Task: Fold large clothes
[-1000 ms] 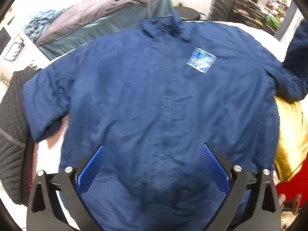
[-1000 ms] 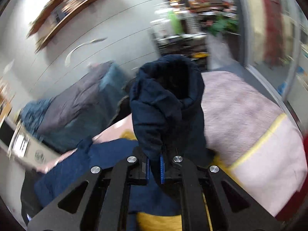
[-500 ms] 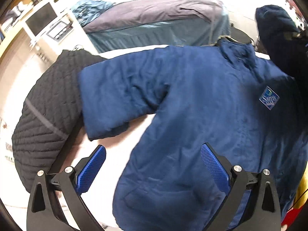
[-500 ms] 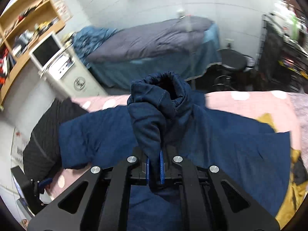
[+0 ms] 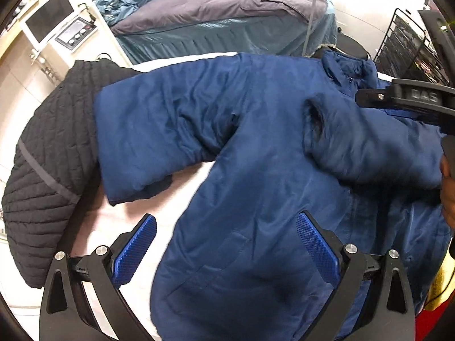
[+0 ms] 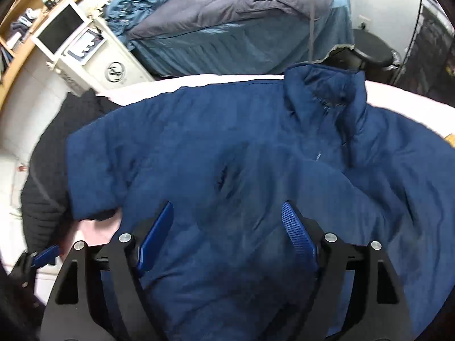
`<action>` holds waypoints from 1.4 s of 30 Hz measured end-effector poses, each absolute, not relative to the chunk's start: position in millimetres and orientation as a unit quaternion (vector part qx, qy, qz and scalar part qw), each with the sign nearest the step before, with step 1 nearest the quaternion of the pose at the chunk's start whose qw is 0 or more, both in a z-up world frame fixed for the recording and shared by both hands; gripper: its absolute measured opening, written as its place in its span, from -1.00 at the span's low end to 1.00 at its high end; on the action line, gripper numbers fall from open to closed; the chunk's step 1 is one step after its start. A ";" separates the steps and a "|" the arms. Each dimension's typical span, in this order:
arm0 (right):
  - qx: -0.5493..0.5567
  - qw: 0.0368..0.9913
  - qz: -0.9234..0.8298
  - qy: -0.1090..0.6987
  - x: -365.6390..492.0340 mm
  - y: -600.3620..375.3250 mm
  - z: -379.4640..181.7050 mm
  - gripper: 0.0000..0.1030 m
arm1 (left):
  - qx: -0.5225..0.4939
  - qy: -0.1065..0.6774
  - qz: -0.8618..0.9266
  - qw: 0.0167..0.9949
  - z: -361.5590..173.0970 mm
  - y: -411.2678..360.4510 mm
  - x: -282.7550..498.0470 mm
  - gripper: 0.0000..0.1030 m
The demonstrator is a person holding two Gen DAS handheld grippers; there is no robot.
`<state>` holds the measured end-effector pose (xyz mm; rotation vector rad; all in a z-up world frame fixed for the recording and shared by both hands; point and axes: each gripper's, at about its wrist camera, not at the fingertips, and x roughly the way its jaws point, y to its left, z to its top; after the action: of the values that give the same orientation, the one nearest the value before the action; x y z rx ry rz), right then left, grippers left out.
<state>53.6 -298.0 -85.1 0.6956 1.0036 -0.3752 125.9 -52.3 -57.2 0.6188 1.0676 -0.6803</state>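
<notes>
A large blue padded jacket [image 5: 256, 170] lies face up on a pale pink bed; it also fills the right wrist view [image 6: 256, 156]. Its right sleeve [image 5: 369, 147] lies folded across the chest, cuff opening [image 6: 224, 176] facing up. Its left sleeve [image 5: 148, 130] stretches out to the left. My left gripper [image 5: 227, 241] is open and empty above the jacket's lower left edge. My right gripper [image 6: 227, 227] is open and empty just above the folded sleeve; its body shows at the right of the left wrist view [image 5: 412, 99].
A black quilted jacket [image 5: 42, 176] lies under the blue sleeve at the bed's left edge. A second bed with a grey cover [image 5: 221, 8] stands behind. A white cabinet with a monitor [image 6: 65, 39] is at far left. Yellow cloth [image 5: 438, 284] is at right.
My right gripper carried the right sleeve over the jacket's chest, laid it down and opened, letting it go. My left gripper has stayed open, and its view shifted towards the jacket's left side.
</notes>
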 end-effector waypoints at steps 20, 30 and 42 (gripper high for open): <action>0.348 0.743 -0.385 0.422 -172.8 -354.7 -63.5 0.54 | 0.285 0.518 -0.361 0.722 -109.6 -169.2 121.7 0.87; 0.355 0.726 -0.389 0.442 -192.4 -343.5 -76.6 0.54 | 0.313 0.535 -0.347 0.704 -178.6 -242.5 138.4 0.84; 0.244 0.761 -0.392 0.456 -158.2 -338.6 -59.7 0.54 | 0.342 0.390 -0.301 0.800 -113.7 -247.3 145.9 -0.83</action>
<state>-158.2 -338.6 -59.7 0.5316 0.9922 -0.8541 145.9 -247.3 -113.7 0.7326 0.8358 -0.6463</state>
